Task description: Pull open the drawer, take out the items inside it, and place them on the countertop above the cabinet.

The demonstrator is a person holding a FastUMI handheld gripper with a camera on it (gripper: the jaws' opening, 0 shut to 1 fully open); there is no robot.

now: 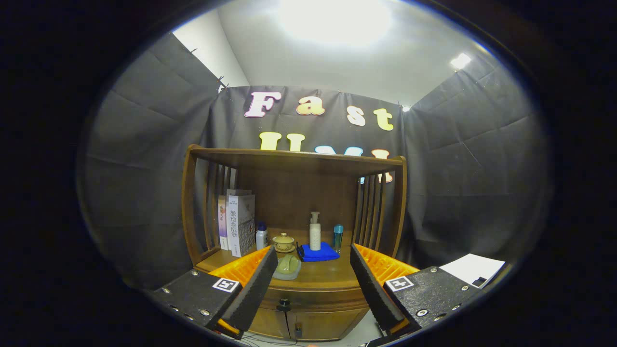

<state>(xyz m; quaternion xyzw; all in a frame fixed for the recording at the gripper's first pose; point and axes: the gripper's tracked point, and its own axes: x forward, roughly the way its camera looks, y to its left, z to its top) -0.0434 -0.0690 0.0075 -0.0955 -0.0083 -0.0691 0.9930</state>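
Ahead of the fingers: a wooden cabinet (294, 231) with a hutch shelf was seen against the booth's dark cloth wall.
Gripper (313, 272): its fingers were spread wide, nothing was held between them, and they were kept short of the cabinet.
Drawer (313, 301): it was seen shut, below the countertop's front edge, with a dark knob (284, 304) between the fingers.
Lower doors (308, 325): two were seen closed under the drawer; a small dark handle was seen at their seam.
Countertop (332, 274): a bare stretch of wood was seen between the fingers.
Books (237, 221): they were stood upright at the left of the countertop, against the slatted side.
White bottle (261, 236): it was stood just beside the books.
Teacup (284, 242): a lidded, yellowish cup was set on a saucer, near the white bottle.
Green item (288, 266): it lay on the countertop just beside the left finger; its kind could not be told.
Blue cloth (318, 253): it was laid folded, with a pump bottle (315, 232) stood upright on it.
Blue bottle (338, 237): it was stood just beside the cloth.
White sheet (475, 270): it was seen beyond the right finger, well apart from the cabinet.
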